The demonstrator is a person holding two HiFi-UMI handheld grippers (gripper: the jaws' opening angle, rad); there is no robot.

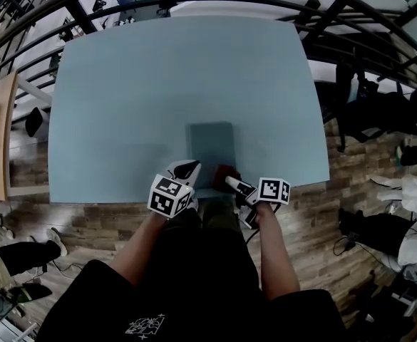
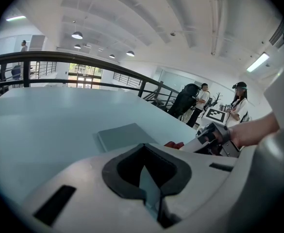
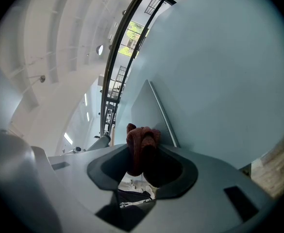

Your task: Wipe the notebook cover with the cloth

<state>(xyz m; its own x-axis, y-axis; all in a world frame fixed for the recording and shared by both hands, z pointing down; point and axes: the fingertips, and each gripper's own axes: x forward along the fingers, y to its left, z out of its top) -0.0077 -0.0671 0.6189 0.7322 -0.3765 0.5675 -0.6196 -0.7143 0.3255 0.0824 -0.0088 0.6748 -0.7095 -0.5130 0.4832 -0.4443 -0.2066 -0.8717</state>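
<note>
While the right gripper (image 3: 142,155) pinches the red cloth (image 3: 142,141) at the near right corner of the notebook (image 1: 212,147), we note the left gripper (image 2: 145,174) closed on nothing (1 corner reached; the cover looks mostly unwiped).

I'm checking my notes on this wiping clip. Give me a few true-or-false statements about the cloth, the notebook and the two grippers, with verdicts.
1. The right gripper is clamped on the red cloth. True.
2. The notebook lies open. False: it lies closed and flat on the table.
3. The left gripper grips the notebook. False: its jaws are together with nothing between them, short of the notebook.
4. The notebook lies near the table's edge closest to the person. True.
</note>
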